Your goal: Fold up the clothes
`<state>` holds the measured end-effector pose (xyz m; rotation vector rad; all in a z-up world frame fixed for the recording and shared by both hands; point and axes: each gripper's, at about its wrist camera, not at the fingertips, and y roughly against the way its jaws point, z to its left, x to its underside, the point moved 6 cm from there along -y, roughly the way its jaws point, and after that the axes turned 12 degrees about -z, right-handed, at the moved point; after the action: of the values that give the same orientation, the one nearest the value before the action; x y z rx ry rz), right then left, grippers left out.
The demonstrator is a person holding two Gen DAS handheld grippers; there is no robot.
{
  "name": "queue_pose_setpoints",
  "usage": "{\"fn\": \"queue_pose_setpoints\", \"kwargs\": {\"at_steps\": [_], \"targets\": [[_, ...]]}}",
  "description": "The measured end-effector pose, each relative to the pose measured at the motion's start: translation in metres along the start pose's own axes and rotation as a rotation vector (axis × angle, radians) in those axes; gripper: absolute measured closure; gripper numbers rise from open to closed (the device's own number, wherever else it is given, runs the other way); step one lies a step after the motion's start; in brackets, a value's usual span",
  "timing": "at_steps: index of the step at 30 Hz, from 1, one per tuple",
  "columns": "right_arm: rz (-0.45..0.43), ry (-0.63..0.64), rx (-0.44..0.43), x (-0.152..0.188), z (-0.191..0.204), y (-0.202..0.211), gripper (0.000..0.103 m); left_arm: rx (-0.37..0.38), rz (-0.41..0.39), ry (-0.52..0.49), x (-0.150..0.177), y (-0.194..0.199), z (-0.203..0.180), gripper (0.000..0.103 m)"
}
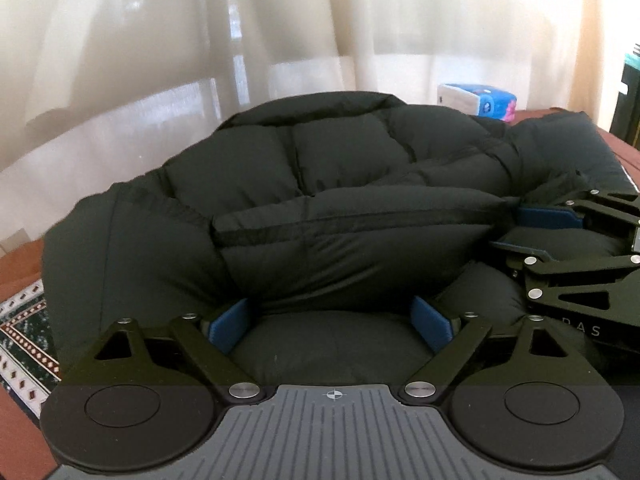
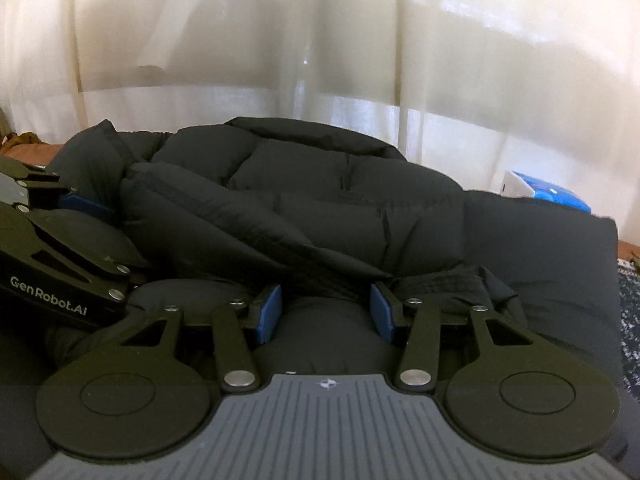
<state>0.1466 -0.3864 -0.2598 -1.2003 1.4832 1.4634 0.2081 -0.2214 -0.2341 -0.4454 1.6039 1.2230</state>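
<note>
A black puffer jacket (image 1: 320, 184) lies bunched and partly folded in front of both grippers; it also fills the right wrist view (image 2: 344, 208). My left gripper (image 1: 330, 324) is open, its blue pads pressed down into the jacket with padding bulging between them. My right gripper (image 2: 326, 312) is open too, its blue pads set around a bulge of the jacket. The right gripper shows at the right edge of the left wrist view (image 1: 536, 230), and the left gripper at the left edge of the right wrist view (image 2: 76, 204). They sit side by side, close together.
The jacket rests on a reddish-brown surface (image 1: 16, 276) with a patterned mat (image 1: 24, 332) at the left. A blue and white tissue pack (image 1: 476, 100) stands behind the jacket; it also shows in the right wrist view (image 2: 544, 192). Cream curtains (image 1: 200, 40) hang behind. A dark object (image 1: 630, 96) stands far right.
</note>
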Motion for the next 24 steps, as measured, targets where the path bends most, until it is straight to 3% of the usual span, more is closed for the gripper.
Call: {"fn": "queue_pose_setpoints", "kwargs": {"at_steps": [6, 10, 12, 14, 16, 18, 22, 24], "targets": [[0.017, -0.016, -0.01, 0.004, -0.001, -0.004, 0.05, 0.004, 0.008, 0.009, 0.004, -0.006, 0.001, 0.012], [0.033, -0.041, -0.026, 0.0, -0.004, -0.004, 0.049, 0.017, 0.055, 0.01, -0.008, -0.003, 0.005, 0.01], [0.066, -0.06, -0.047, -0.012, -0.007, -0.001, 0.041, 0.008, 0.062, 0.027, -0.023, 0.003, 0.012, 0.009], [0.051, -0.095, -0.036, -0.038, -0.011, 0.007, 0.03, -0.044, 0.0, 0.054, -0.044, 0.013, 0.025, 0.009], [0.011, -0.125, -0.014, -0.064, -0.016, 0.013, 0.028, -0.1, -0.049, 0.085, -0.06, 0.014, 0.04, 0.008], [0.005, -0.101, 0.013, -0.081, -0.022, 0.006, 0.026, -0.125, -0.012, 0.089, -0.058, 0.0, 0.052, 0.008], [0.142, -0.093, 0.022, -0.053, -0.031, -0.032, 0.026, -0.109, 0.073, 0.08, -0.036, -0.027, 0.059, 0.008], [0.166, -0.085, 0.013, -0.037, -0.032, -0.045, 0.023, -0.108, 0.088, 0.113, -0.029, -0.035, 0.062, 0.007]]}}
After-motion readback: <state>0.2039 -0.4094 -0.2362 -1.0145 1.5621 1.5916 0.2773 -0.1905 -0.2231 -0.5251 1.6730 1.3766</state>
